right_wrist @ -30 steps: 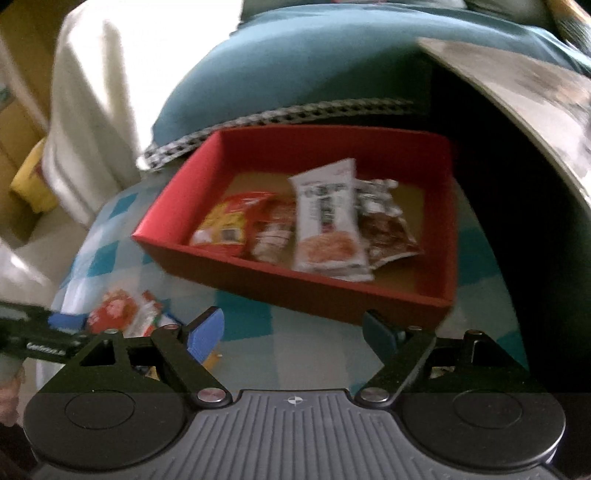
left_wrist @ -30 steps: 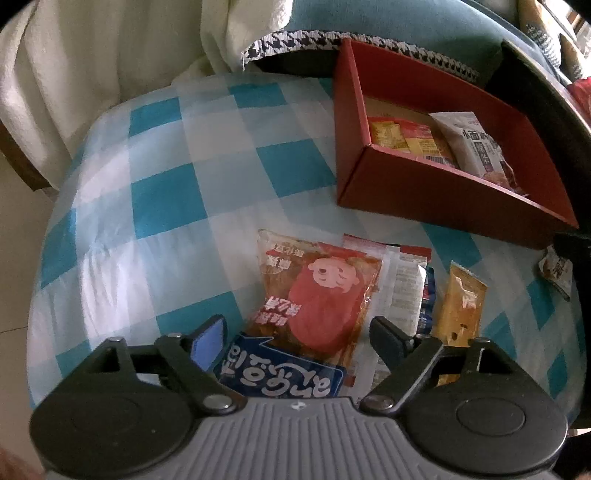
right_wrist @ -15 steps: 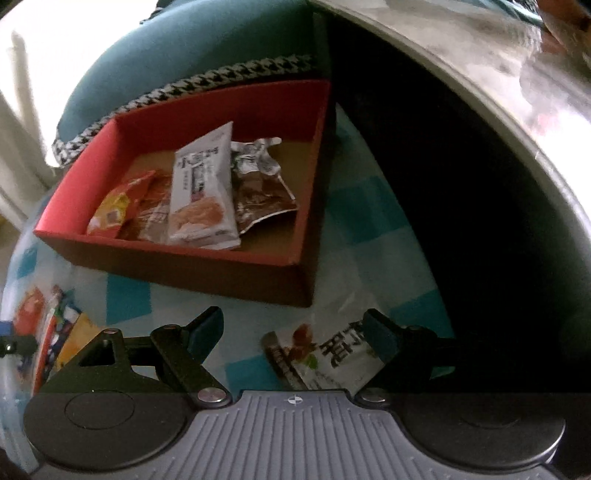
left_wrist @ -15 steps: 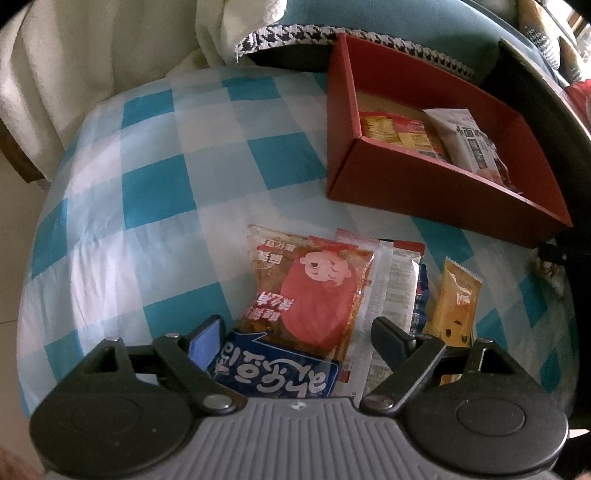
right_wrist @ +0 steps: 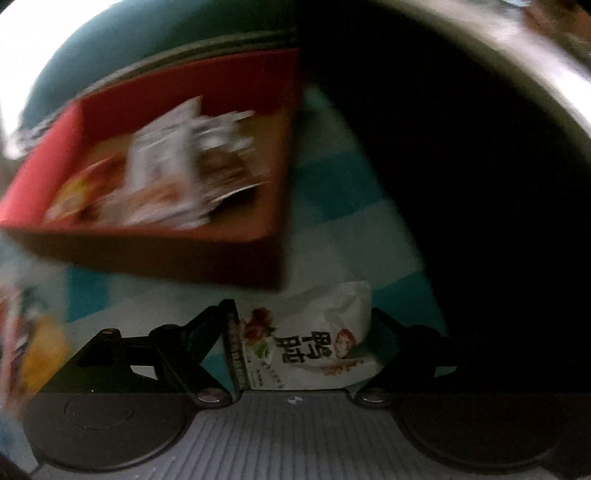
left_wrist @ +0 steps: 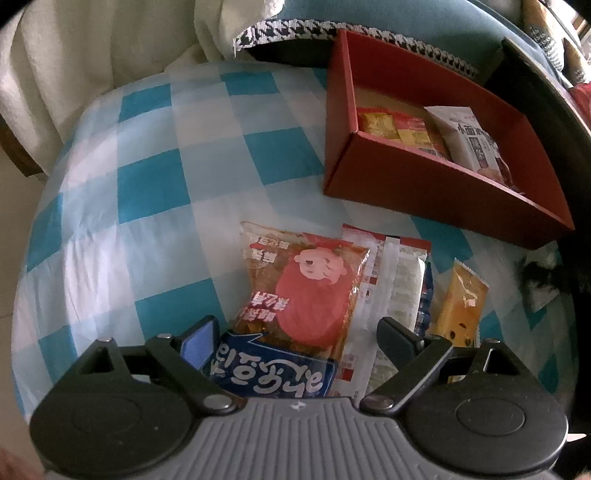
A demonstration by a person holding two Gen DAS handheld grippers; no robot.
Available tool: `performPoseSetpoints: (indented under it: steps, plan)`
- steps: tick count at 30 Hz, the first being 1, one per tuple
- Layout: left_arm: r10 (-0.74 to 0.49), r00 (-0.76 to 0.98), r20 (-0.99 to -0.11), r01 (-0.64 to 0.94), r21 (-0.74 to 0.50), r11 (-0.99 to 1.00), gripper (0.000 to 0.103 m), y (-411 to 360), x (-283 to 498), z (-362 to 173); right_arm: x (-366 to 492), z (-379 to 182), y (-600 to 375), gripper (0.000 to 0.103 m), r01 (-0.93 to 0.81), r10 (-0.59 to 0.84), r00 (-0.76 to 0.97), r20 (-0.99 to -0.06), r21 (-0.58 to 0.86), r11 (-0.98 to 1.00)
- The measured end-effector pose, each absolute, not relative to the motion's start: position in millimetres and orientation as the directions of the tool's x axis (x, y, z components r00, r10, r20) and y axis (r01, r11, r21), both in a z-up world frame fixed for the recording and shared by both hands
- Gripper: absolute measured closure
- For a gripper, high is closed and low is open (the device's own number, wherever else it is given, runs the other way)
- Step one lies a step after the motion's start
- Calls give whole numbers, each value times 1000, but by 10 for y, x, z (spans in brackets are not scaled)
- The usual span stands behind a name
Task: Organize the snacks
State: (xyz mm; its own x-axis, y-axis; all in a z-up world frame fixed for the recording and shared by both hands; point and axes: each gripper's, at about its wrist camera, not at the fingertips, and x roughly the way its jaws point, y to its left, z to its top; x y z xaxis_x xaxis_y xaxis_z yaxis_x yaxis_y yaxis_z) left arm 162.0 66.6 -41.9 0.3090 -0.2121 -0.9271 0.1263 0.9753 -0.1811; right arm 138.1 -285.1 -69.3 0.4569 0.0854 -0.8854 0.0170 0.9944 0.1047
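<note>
My left gripper point(left_wrist: 297, 336) points down over a pile of snacks on the checked cloth point(left_wrist: 147, 184); its jaws are opening. A blue packet with white letters point(left_wrist: 273, 373) lies between the fingers, not pressed, under a red-orange packet point(left_wrist: 306, 291). Beside them lie a white-and-red packet point(left_wrist: 395, 280) and an orange packet point(left_wrist: 461, 306). My right gripper point(right_wrist: 303, 321) hangs over a white packet point(right_wrist: 314, 343) that lies between its opening jaws, just in front of the red box's point(right_wrist: 147, 251) corner. The red box point(left_wrist: 443, 192) holds a yellow-red packet point(left_wrist: 399, 129) and a white packet point(left_wrist: 469, 140).
A cream blanket point(left_wrist: 92, 55) and a teal cushion with houndstooth trim point(left_wrist: 295, 29) lie behind the cloth. A dark tabletop edge point(right_wrist: 480, 147) rises close on the right of the box and the white packet. The right wrist view is blurred.
The right gripper has swung from above the red box down and to the right, so the white packet now sits between its fingers. The left gripper's fingers have spread a little wider.
</note>
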Motion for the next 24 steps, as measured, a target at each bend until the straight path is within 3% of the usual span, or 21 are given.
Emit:
performPoseSetpoints:
  steps: [2,6,13,20,24]
  plan:
    - [-213,305,-928,129,-181,975,15,668,1609,-422,1303,-696,-2688,13,-62,123,402,-907,107,992]
    - [-217,298,-930,130,-186,974,15,677,1602,-425,995,-629,-2526,15,-140,295,278,-914,265,954]
    - [-207,297,-932,133,-174,976,15,650,1604,-416,991,-413,-2389,14,-318,107,407,-907,-31,947]
    - [-206,292,-934,120,-178,977,15,688,1596,-420,1358,-755,-2293,18,-339,69,368,-927,-64,939]
    - [-215,289,-933,117,-189,975,15,695,1604,-402,1444,-736,-2430,22,-264,108,367,-924,8,965]
